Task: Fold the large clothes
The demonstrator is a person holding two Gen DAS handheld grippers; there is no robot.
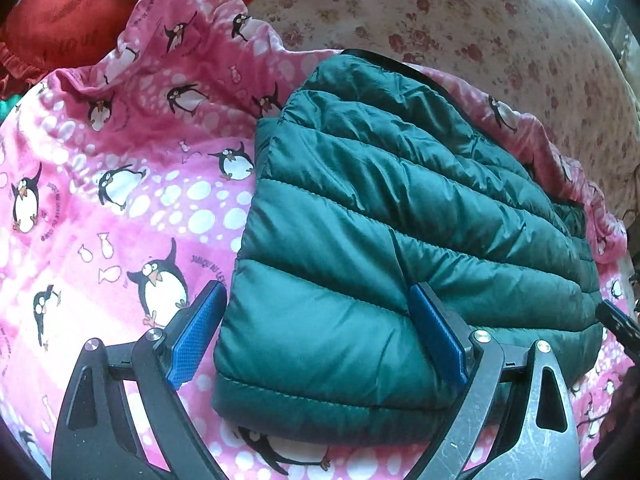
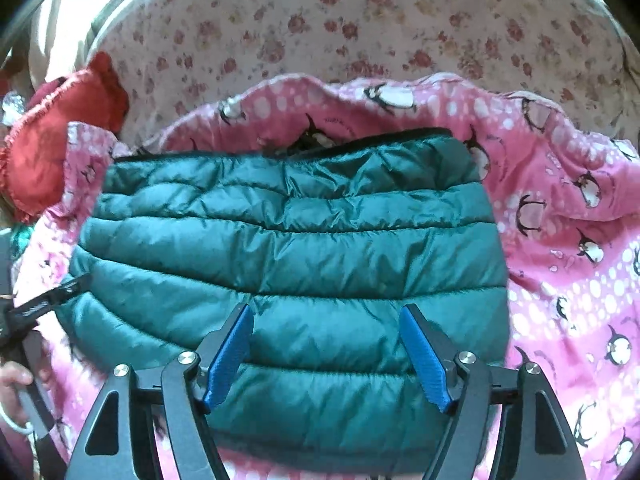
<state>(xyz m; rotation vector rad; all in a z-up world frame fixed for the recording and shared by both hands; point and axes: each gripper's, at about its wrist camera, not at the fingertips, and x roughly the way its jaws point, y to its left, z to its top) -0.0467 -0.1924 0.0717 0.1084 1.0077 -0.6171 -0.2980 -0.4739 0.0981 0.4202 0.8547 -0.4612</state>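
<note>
Green puffer jacket folded into compact bundle on penguin blanket. Left gripper, right gripper: both spread wide, holding nothing. Risk: slippery padding springs open; fingers snag blanket.

My left wrist camera looks forward and down from close above the near left corner of the folded green jacket. My right wrist camera faces its near edge squarely, just as close. Both share the jacket, the pink penguin blanket and the floral bed sheet.
</note>
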